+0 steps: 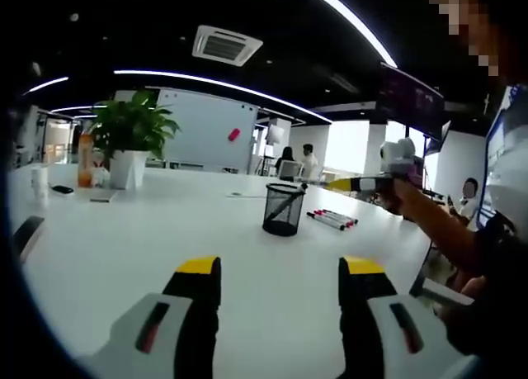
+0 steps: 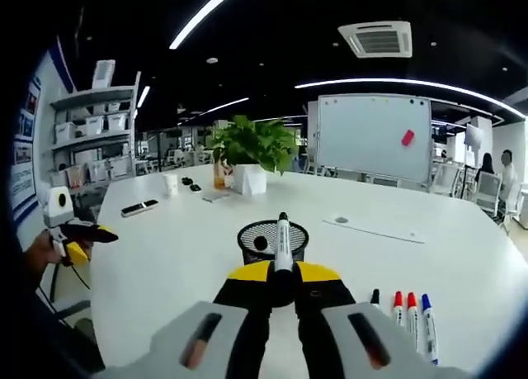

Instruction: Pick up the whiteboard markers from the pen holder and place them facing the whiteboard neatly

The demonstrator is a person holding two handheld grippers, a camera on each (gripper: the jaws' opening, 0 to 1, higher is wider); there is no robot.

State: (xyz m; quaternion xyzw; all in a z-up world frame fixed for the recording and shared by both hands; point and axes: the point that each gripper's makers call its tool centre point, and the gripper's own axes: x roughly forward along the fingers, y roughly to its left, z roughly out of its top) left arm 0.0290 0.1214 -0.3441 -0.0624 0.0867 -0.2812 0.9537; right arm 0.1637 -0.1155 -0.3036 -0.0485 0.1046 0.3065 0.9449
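Right gripper (image 2: 283, 273) jaws closed on a black marker (image 2: 283, 240), upright, just above the mesh pen holder (image 2: 272, 240); holder contents otherwise hard to tell. Left gripper (image 1: 280, 267) jaws wide apart, holding nothing, low over the white table (image 1: 124, 247). Three markers (image 2: 410, 313) lie side by side right of the holder. Whiteboard (image 2: 373, 137) stands behind; potted plant (image 2: 252, 152) near it.

No legible text, label or number anywhere.

Bright, even light from ceiling light strips (image 1: 223, 83), dark ceiling above. White table (image 1: 124, 255) glares softly (shadows faint). Fisheye bends edges; distance blurs.
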